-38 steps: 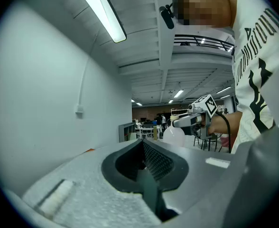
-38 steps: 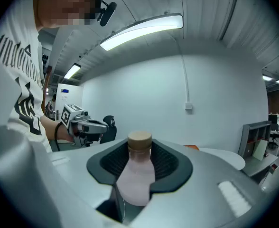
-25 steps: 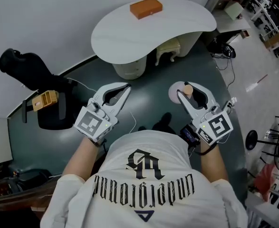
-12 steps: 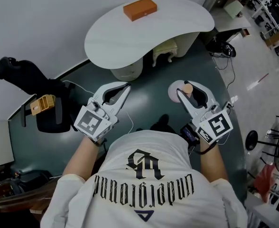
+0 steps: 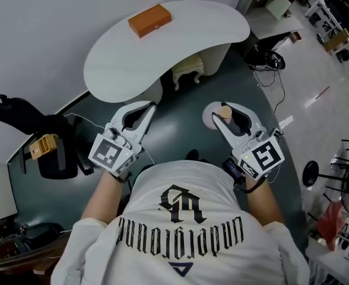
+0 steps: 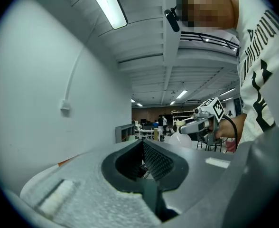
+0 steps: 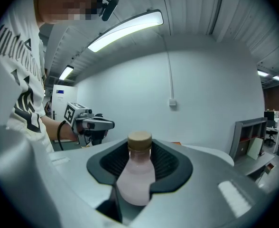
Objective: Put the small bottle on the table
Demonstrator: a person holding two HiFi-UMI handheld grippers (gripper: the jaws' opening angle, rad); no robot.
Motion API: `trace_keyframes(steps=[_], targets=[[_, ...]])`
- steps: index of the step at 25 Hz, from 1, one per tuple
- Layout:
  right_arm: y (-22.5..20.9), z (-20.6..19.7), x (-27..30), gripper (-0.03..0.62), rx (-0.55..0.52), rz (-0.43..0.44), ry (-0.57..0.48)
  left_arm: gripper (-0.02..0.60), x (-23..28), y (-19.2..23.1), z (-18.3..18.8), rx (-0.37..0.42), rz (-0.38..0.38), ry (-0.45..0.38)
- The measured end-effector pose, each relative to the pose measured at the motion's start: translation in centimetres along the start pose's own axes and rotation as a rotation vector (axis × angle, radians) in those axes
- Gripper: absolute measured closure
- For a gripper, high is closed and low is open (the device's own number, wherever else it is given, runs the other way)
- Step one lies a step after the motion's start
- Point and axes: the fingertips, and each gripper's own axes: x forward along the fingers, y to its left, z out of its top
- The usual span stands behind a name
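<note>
Between the jaws of the right gripper (image 5: 223,113) stands the bottle (image 7: 136,177). It is small, pale and upright, and its tan cap rises just clear of the dark pads. The jaws are clamped on its body from both sides, and the grip looks the same as a second ago. The left gripper (image 5: 147,108) has its jaws together with nothing between them; only the dark ribbed pocket behind the tips shows.

Ahead of both pairs of jaws is the table (image 5: 180,46), white and kidney-shaped, with an orange block (image 5: 149,20) on its far side. Over the last second the table has slid left and nearer in the head view. Its near edge now lies just beyond the left jaws, and ahead and to the left of the right jaws. The person seems to be carrying the bottle towards it. The bottle is still over dark floor (image 5: 180,129), not over the tabletop, so the placing is not yet begun.

Both hands are held out from the chest, side by side and well apart. The grippers are roughly level, with their tips pointing towards the table.
</note>
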Motion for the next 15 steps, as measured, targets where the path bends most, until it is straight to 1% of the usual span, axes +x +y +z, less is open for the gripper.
trace_keyframes(steps=[5, 9, 15], targets=[[-4.2, -0.3, -2.0, 0.456, 0.000, -0.008, -0.005, 0.574, 5.1, -1.1, 0.2, 0.005, -0.010, 0.004], [-6.8, -0.7, -3.1, 0.456, 0.016, -0.032, -0.012, 0.574, 8.0, -2.4, -0.3, -0.005, -0.042, 0.021], [-10.0, -1.4, -3.0, 0.456, 0.042, -0.065, -0.012, 0.574, 11.5, -1.8, -0.9, -0.020, -0.071, 0.037]])
